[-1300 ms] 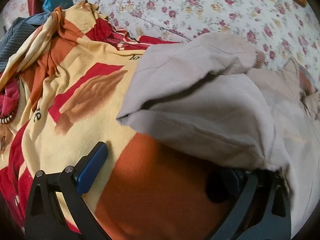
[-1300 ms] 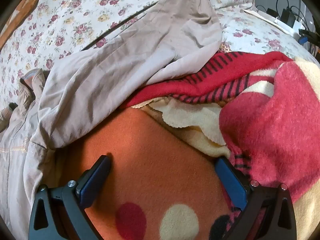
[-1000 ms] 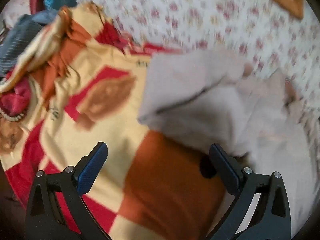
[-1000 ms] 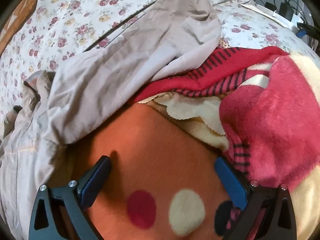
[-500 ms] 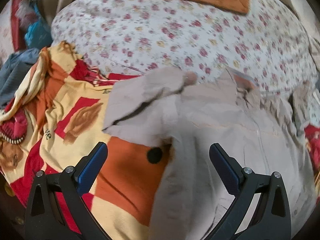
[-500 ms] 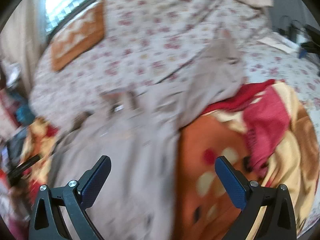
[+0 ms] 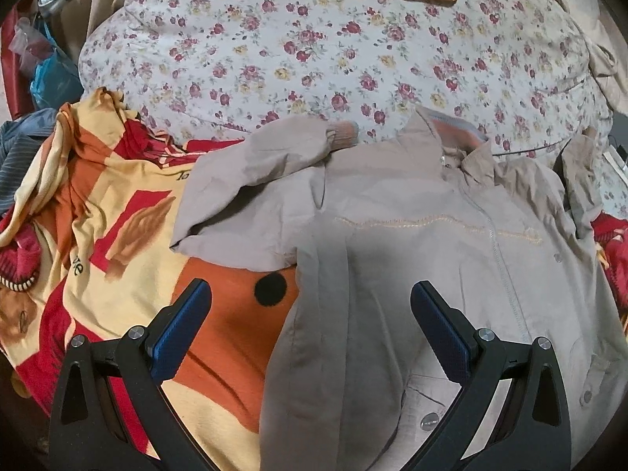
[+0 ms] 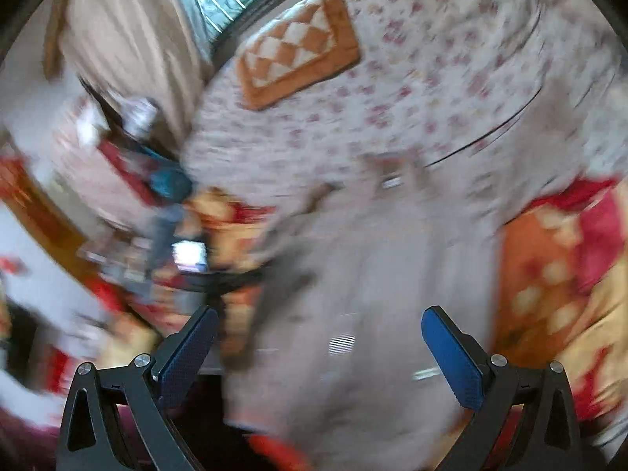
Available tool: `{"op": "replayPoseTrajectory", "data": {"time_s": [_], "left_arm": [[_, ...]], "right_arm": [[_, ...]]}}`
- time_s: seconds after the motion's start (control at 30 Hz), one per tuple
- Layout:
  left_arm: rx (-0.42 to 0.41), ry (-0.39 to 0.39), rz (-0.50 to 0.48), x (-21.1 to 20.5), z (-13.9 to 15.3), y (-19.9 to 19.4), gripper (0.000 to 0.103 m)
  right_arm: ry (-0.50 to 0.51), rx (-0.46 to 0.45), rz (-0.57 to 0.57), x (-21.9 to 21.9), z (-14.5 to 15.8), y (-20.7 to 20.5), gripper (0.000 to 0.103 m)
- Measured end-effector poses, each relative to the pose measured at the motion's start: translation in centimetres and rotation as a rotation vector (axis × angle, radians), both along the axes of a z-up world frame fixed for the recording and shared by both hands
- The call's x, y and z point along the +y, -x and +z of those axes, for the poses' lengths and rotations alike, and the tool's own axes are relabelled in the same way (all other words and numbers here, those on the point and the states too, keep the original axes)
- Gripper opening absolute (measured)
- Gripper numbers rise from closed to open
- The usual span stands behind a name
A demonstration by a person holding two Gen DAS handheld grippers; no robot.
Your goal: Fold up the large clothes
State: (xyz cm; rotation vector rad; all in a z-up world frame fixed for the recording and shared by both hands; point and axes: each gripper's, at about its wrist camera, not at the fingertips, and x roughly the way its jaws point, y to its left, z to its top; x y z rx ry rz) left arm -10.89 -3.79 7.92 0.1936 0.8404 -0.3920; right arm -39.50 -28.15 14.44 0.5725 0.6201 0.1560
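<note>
jaws wide on both, beige jacket [image 7: 412,235] apparently flat on blanket [image 7: 129,212]

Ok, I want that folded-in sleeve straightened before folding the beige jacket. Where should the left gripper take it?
Grip the sleeve at its ribbed cuff, coming from the flowered bedspread side. The cuff lies free at the far edge, thick and narrow enough for the open left gripper, probably easier than the flat jacket body.

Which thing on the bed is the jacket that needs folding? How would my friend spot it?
Look at the big bed with the rose-patterned quilt; at its near edge lies a bright red, orange and yellow blanket. Spread on top of that blanket is the jacket. It is the only plain beige thing there, with a collar, a zip front and a line of pale stitching across the chest.
</note>
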Motion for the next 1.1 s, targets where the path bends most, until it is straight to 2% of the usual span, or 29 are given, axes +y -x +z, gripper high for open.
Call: {"op": "replayPoseTrajectory", "data": {"time_s": [0.07, 0.23, 0.3, 0.33, 0.4, 0.53, 0.6, 0.73, 0.93, 1.1], "left_arm": [[0.008, 0.008, -0.003, -0.1, 0.0, 0.0, 0.102], [0.012, 0.016, -0.007, -0.4, 0.3, -0.2, 0.102], [0.012, 0.011, -0.005, -0.4, 0.3, -0.2, 0.102], [0.015, 0.013, -0.005, -0.5, 0.3, -0.3, 0.102], [0.025, 0.021, -0.003, -0.4, 0.3, -0.5, 0.102], [0.044, 0.042, -0.004, -0.5, 0.4, -0.6, 0.102], [0.036, 0.040, -0.007, -0.6, 0.5, -0.4, 0.102], [0.027, 0.021, -0.012, -0.9, 0.4, -0.3, 0.102], [0.038, 0.021, 0.007, -0.9, -0.2, -0.5, 0.102], [0.085, 0.068, 0.023, -1.1, -1.3, -0.7, 0.102]], "right_arm": [[-0.041, -0.018, 0.035, 0.3, 0.6, 0.7, 0.103], [0.126, -0.012, 0.027, 2.9, 1.5, 1.0, 0.103], [0.074, 0.050, 0.015, 2.7, 1.5, 0.6, 0.103], [-0.014, 0.049, 0.043, 2.6, 2.0, 0.7, 0.103], [-0.108, -0.006, 0.088, 2.5, 3.4, 1.6, 0.103], [-0.028, -0.054, 0.059, 3.3, 6.4, 4.0, 0.103], [0.000, -0.036, 0.039, 3.5, 7.1, 4.5, 0.103], [-0.024, -0.016, 0.019, 3.0, 7.9, 5.3, 0.103], [-0.017, -0.054, -0.023, 3.3, 9.6, 7.3, 0.103], [-0.043, -0.065, -0.032, 3.4, 10.3, 9.2, 0.103]]}}
